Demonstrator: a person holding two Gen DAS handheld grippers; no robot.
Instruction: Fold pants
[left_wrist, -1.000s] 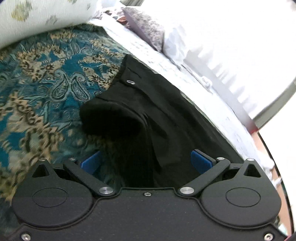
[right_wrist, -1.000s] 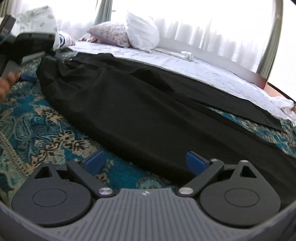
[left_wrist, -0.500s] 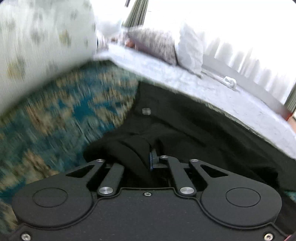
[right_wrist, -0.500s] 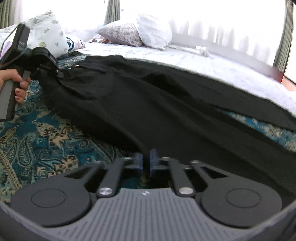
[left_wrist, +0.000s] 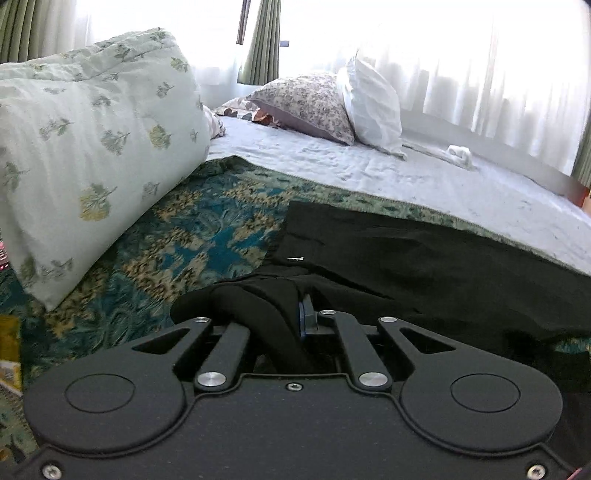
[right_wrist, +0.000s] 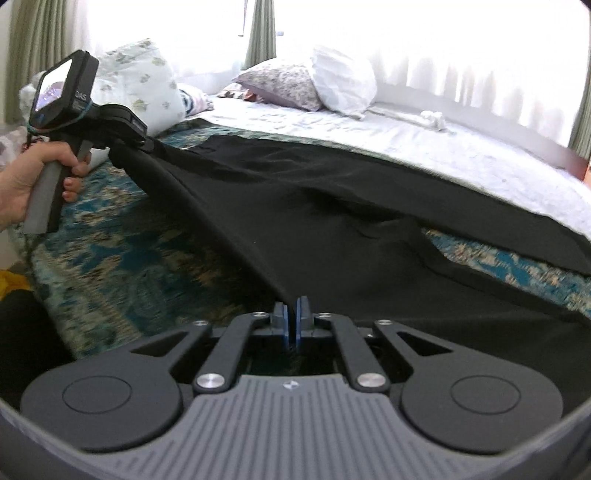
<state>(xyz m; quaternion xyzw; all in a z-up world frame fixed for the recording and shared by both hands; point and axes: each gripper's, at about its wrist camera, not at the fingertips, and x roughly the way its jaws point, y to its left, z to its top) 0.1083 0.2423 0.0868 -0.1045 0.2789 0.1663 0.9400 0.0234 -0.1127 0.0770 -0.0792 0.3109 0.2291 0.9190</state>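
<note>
A: What was the biggest thing ahead of the two tools?

B: The bed (right_wrist: 424, 136), under a white sheet, with a teal patterned blanket (right_wrist: 122, 243) on the near part. The black pants (right_wrist: 295, 206) lay across the blanket, stretching from the left hand-held gripper (right_wrist: 142, 138) to the right hand-held gripper (right_wrist: 291, 321) and further to the right.

A: How did each one stand?

B: The right hand-held gripper had its blue pads pressed together on the edge of the pants, just in front of it. The left hand-held gripper (left_wrist: 295, 317) was pinching a bunched fold of the same black cloth; the fabric covered its left pad. A hand (right_wrist: 29, 177) held its grey handle.

A: And smaller things?

B: A green leaf-printed pillow (left_wrist: 85, 147) was left of the left hand-held gripper. Far ahead leaned a flowered pillow (left_wrist: 306, 103) and a white pillow (left_wrist: 373, 103), touching each other. A small metal button (left_wrist: 295, 259) showed on the pants, just ahead of the left pinch.
</note>
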